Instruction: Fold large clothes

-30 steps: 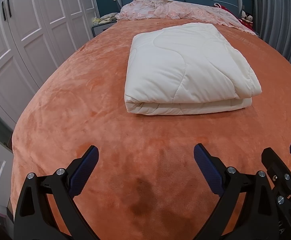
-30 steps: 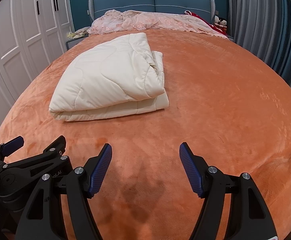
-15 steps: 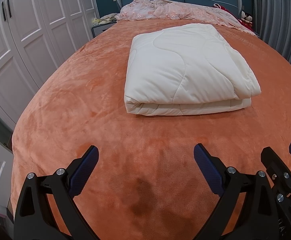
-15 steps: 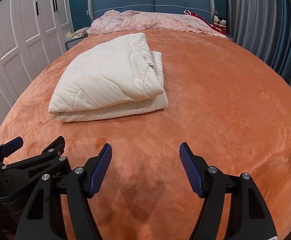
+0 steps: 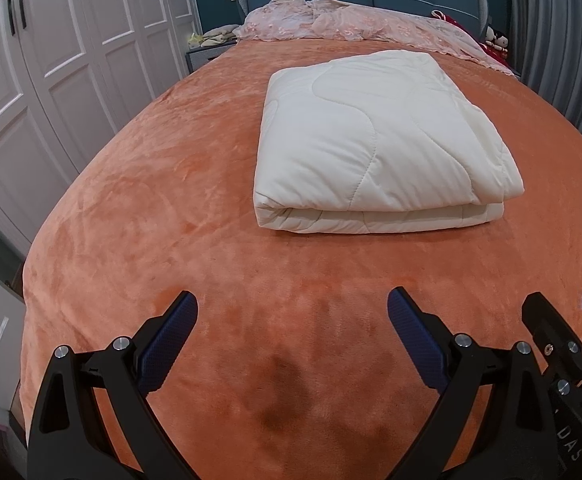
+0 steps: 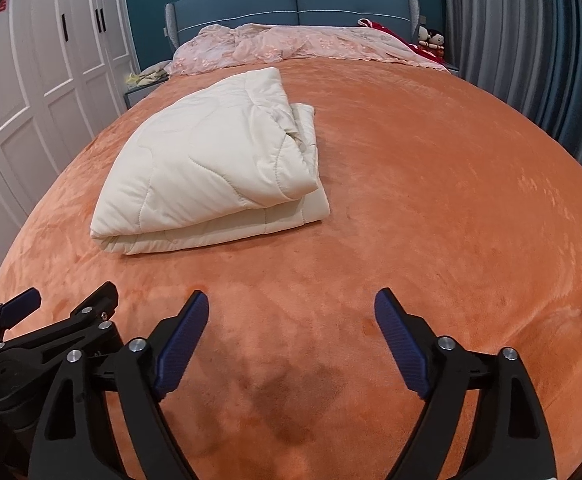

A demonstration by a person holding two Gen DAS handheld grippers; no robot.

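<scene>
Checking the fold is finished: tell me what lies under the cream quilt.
The folded cream quilt rests on the orange blanket, with its own lower layers showing along the near edge. Whatever is beneath its middle is hidden.

We are looking down along both grippers from the bed's (image 5: 211,208) foot toward the headboard (image 6: 291,4), sharing the folded quilt (image 5: 375,140).

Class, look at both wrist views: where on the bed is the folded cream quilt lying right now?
The folded cream quilt lies flat mid-bed on the orange blanket, short of the pink bedding at the headboard. In the right wrist view it sits left of centre, nearer the white wardrobes.
</scene>
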